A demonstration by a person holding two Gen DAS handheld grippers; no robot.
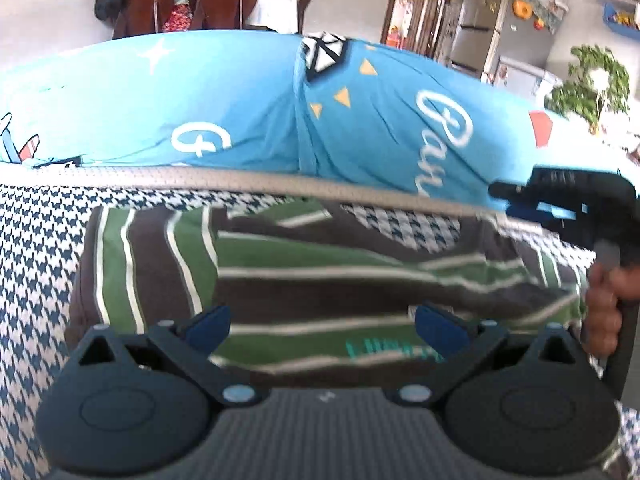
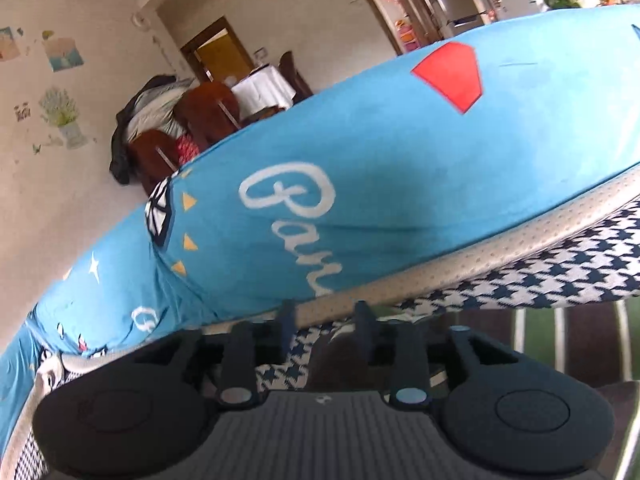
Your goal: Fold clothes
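A striped shirt [image 1: 320,264] in green, dark brown and white lies partly folded on a houndstooth surface [image 1: 36,280]. My left gripper [image 1: 322,326] is open, just above the shirt's near edge, fingers wide apart. My right gripper shows in the left wrist view [image 1: 560,200] at the shirt's far right corner, with a hand on its handle. In the right wrist view the right gripper [image 2: 326,320] has its fingers a small gap apart over the houndstooth cloth and a dark fold of the shirt [image 2: 568,344]; a grip on fabric does not show.
A blue cushion [image 1: 240,100] with white lettering rises behind the houndstooth surface, edged by beige piping [image 1: 280,184]. Beyond it stand brown chairs [image 1: 224,0] with piled clothes, a doorway, a fridge and a plant [image 1: 592,80].
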